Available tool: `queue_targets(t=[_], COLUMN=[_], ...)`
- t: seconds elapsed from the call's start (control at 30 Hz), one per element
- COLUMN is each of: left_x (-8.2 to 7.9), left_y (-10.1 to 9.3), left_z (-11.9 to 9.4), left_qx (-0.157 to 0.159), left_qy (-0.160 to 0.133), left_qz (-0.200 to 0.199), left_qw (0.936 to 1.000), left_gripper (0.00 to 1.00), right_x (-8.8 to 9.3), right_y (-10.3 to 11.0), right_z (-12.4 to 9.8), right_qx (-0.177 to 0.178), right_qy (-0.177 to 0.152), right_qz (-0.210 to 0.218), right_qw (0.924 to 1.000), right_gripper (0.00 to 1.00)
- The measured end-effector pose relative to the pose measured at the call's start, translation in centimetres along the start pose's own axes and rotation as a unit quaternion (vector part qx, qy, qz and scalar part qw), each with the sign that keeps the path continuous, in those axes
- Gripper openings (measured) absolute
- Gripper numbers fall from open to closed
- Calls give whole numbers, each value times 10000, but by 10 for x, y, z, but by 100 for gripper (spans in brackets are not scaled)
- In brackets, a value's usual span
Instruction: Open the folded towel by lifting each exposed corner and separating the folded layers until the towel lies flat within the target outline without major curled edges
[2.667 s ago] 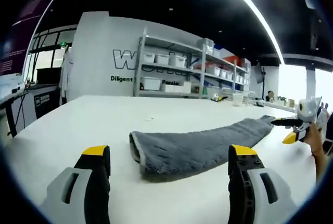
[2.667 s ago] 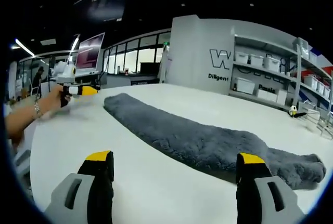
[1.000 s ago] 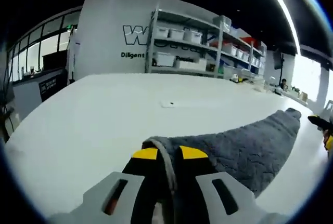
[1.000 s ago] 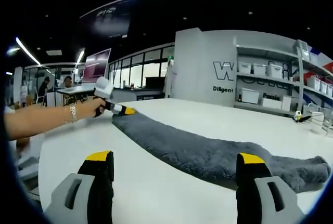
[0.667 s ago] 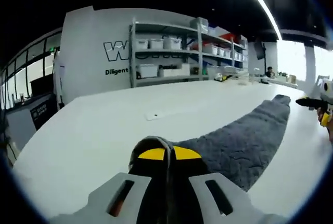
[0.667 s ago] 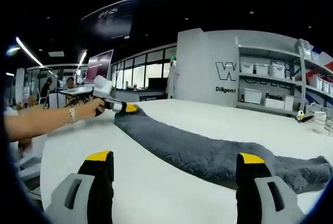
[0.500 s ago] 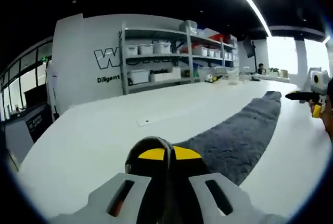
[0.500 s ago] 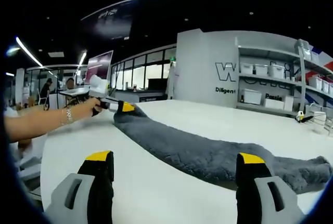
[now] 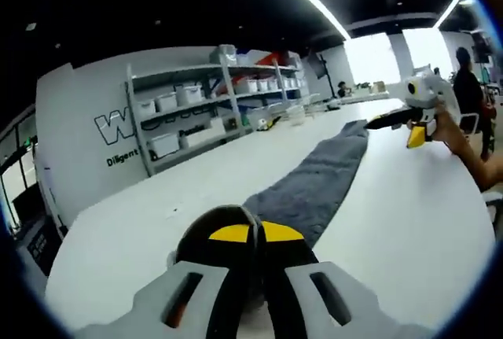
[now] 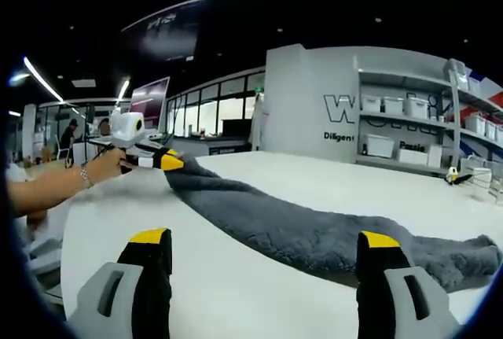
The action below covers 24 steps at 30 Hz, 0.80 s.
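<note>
One corner of the towel (image 9: 314, 186) sits pinched in the left gripper (image 9: 247, 233), bottom centre. The right gripper (image 10: 263, 248) gapes empty; it should probably clamp the near end before lifting evenly.

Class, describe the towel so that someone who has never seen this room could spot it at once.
Start from the big white table in front of the wall with storage shelves. Across it stretches a long, narrow, fluffy dark grey towel, folded lengthwise. One end is pinched in the left gripper; nothing else on the table is dark or soft.
</note>
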<state>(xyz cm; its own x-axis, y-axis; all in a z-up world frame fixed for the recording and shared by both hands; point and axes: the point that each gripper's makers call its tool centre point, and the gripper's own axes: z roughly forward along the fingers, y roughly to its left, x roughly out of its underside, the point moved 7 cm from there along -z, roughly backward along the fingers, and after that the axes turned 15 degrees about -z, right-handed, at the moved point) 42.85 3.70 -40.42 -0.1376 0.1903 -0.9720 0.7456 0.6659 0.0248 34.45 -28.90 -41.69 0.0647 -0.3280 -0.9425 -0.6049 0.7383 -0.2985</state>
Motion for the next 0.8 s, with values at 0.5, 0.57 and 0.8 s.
queue_targets(t=[0.5, 0.57, 0.8], left_x=[44, 48, 51], left_y=[-33, -29, -30], left_z=[0, -1, -4], left_qx=[531, 431, 483], left_qy=[851, 955, 770], left_qz=[484, 494, 250], left_qw=[9938, 9933, 9955], left_gripper=[3, 4, 12], right_x=[1, 1, 2], right_y=[1, 1, 1], right_z=[2, 2, 2], right_qx=[-9, -17, -8], right_qy=[47, 41, 45], right_qz=[-13, -20, 12], right_qw=[10000, 10000, 10000], right_gripper=[99, 99, 99])
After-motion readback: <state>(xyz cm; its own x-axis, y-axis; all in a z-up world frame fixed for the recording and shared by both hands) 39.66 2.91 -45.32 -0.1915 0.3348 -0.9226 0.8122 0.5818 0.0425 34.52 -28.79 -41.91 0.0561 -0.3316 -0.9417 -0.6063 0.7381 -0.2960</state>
